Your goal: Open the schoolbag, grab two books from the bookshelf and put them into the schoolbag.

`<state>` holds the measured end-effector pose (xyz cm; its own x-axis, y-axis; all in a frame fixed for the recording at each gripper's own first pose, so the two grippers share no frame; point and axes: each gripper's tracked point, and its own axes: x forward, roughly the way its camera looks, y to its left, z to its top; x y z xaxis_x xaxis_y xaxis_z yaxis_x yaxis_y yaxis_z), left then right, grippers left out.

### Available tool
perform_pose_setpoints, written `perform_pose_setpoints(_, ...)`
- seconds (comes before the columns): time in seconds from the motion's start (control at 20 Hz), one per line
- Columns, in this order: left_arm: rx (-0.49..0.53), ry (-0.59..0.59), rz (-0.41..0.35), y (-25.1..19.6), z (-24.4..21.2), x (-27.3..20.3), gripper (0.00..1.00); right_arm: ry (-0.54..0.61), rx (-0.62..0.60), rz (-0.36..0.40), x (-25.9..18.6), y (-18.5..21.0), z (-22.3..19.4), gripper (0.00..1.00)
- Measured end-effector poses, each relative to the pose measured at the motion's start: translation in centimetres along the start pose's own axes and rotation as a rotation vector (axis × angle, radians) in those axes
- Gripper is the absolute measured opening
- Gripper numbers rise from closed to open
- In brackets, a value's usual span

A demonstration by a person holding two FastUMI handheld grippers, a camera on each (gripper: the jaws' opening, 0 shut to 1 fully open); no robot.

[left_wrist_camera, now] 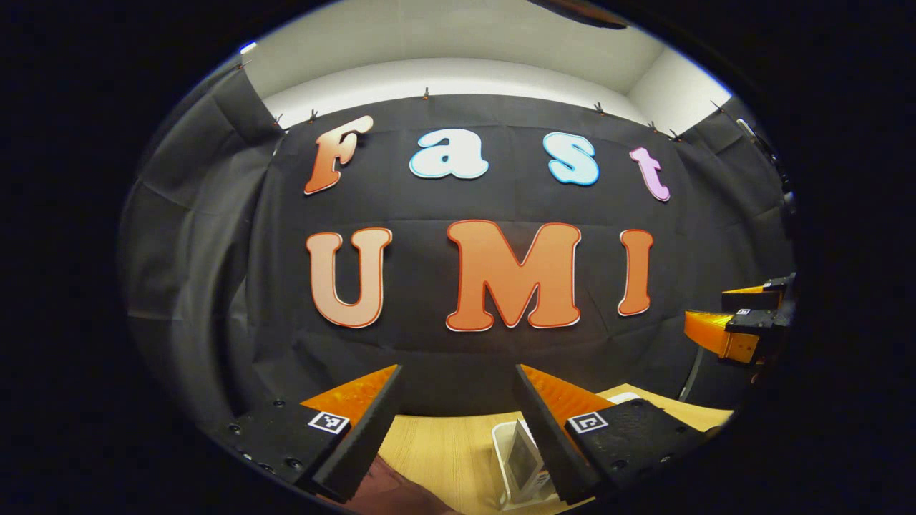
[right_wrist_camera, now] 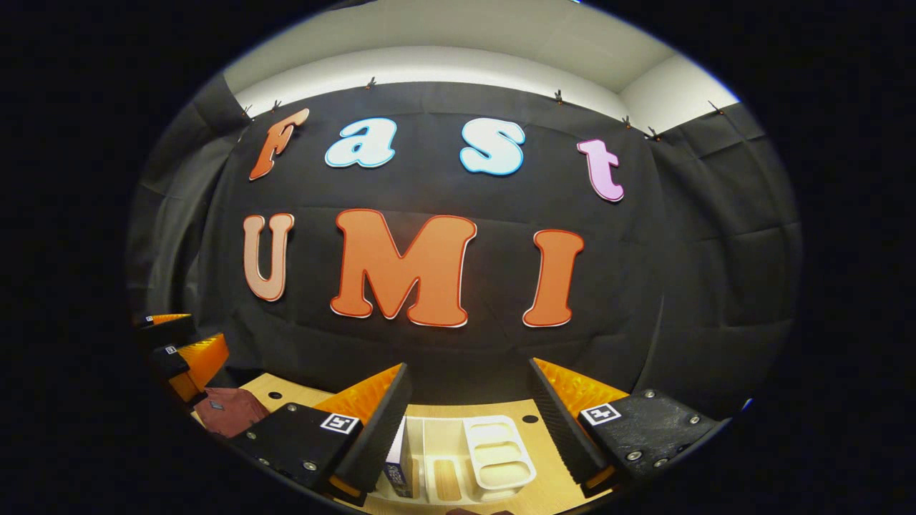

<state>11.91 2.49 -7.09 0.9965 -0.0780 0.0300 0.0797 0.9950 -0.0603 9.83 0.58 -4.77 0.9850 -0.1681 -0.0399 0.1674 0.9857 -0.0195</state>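
Both are hanging wide open, gripping nothing: left orange-and-black tongs point(left_wrist_camera: 458, 429), right orange-and-black tongs point(right_wrist_camera: 469, 429). Below the right ones, a white plastic bookshelf rack point(right_wrist_camera: 494, 450) is sitting on the light wooden table point(right_wrist_camera: 286, 392), a book point(right_wrist_camera: 396, 458) standing in it; the dark red fabric schoolbag point(right_wrist_camera: 230, 411) is lying far left.

The schoolbag point(right_wrist_camera: 230, 411) is a dark maroon fabric item lying on the wooden table, seen at the lower left of the right gripper view; a small tag sits on its upper face. Whether it is open cannot be told. The bookshelf point(right_wrist_camera: 494, 450) is a white plastic rack standing on the table, divided into compartments. One book point(right_wrist_camera: 396, 461) stands upright in its leftmost compartment, spine outward. In the left gripper view the rack point(left_wrist_camera: 501, 458) holds an upright book point(left_wrist_camera: 522, 458).
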Motion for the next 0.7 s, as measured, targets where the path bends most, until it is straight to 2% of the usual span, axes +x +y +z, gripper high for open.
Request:
perform_pose_setpoints(0.1, -0.016, -0.028, 0.018, -0.3, 0.1, -0.3, 0.95, -0.038, 0.01, 0.018, 0.0, 0.1, 0.9, 0.96)
perform_pose_setpoints(0.3, -0.042, 0.007, 0.086, 0.8, -0.7, -1.2, 0.95, -0.004, 0.013, 0.103, -0.2, 1.6, -0.8, 0.96)
perform_pose_setpoints(0.5, 0.027, -0.018, 0.111, 0.9, 0.5, -1.8, 0.94, 0.014, 0.033, 0.132, -0.4, 2.1, -1.4, 0.97)
perform_pose_setpoints(0.7, 0.025, -0.036, 0.115, 0.4, 0.3, -2.1, 0.94, 0.012, 0.027, 0.144, -0.7, 2.2, -1.6, 0.97)
